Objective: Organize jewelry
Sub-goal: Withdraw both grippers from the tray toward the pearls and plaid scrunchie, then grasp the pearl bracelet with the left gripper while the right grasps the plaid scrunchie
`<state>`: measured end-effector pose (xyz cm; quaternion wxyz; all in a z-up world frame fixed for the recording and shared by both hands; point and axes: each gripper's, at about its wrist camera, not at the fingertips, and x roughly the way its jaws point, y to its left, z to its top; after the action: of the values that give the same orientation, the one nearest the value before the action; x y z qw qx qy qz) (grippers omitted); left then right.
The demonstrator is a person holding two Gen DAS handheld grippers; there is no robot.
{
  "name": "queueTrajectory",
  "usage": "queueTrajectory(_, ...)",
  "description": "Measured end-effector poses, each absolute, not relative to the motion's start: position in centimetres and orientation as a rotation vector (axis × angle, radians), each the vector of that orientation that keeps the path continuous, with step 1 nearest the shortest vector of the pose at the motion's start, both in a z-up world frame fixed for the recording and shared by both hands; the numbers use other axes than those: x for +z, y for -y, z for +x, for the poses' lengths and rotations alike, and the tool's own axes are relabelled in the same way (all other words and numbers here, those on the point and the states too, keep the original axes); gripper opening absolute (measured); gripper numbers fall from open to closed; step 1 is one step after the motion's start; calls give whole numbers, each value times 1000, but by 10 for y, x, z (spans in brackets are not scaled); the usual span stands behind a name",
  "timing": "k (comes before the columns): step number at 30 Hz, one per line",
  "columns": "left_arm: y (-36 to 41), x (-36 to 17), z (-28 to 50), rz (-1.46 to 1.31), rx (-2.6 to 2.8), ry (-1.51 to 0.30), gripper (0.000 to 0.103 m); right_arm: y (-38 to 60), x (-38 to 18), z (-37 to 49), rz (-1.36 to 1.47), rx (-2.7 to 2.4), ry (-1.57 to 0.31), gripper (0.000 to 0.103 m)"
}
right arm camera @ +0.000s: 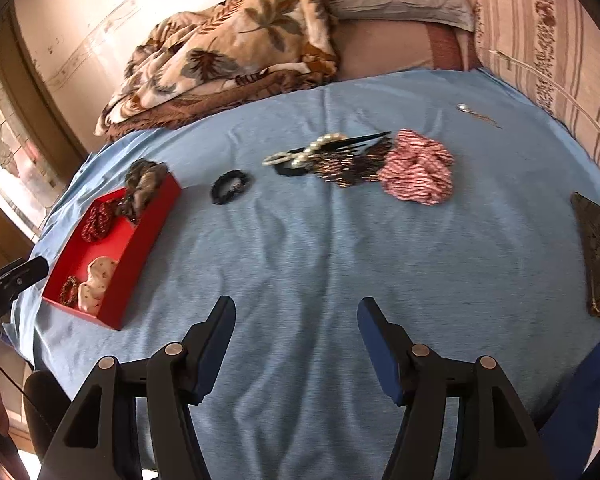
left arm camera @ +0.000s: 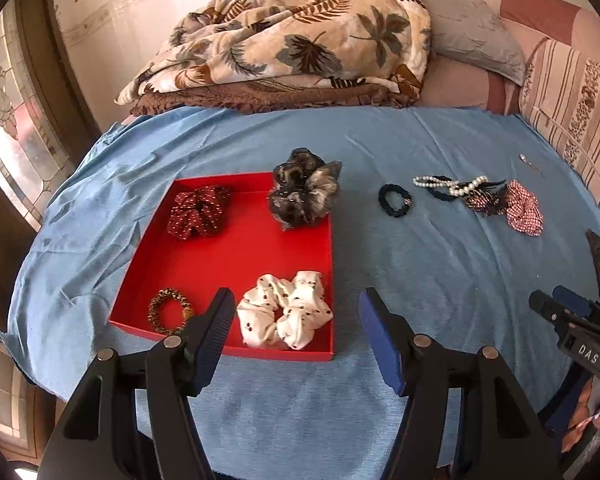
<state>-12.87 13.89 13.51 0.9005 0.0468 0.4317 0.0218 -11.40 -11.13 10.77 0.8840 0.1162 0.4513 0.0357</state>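
A red tray [left arm camera: 236,256] lies on the blue cloth and holds a maroon dotted scrunchie [left arm camera: 199,211], a white scrunchie [left arm camera: 286,309] and a brown bead bracelet [left arm camera: 169,311]. A grey-brown scrunchie [left arm camera: 303,188] rests on its far right rim. To the right lie a black hair tie [left arm camera: 396,200], a pearl bracelet [left arm camera: 452,185], dark beaded pieces [left arm camera: 485,199] and a red checked scrunchie [left arm camera: 524,209]. My left gripper [left arm camera: 298,312] is open and empty over the tray's near right corner. My right gripper [right arm camera: 296,320] is open and empty above bare cloth, near of the pile [right arm camera: 352,160].
A small silver pin [right arm camera: 476,114] lies far right on the cloth. A dark flat case [right arm camera: 598,256] lies at the right edge. A leaf-print blanket [left arm camera: 292,40] and grey pillow [left arm camera: 472,40] are piled behind. The right gripper's body [left arm camera: 572,320] shows at the left view's right edge.
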Motion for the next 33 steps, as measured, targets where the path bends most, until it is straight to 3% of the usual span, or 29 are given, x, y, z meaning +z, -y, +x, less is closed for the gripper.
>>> queueTrajectory(16,-63,113,-55,28,-212,-981,65,196,102,-68,221,-69,-863,68)
queueTrajectory(20,-22,102,-22,15,-312,-993,55,212,92,-38,247,-67,-839,68)
queueTrajectory(31,75,68,61,183,-471,-977,54,238,67,0,417,18,-844,68)
queueTrajectory(33,82,63,69,185,-504,-989,48,238,66,4,428,32,-848,66)
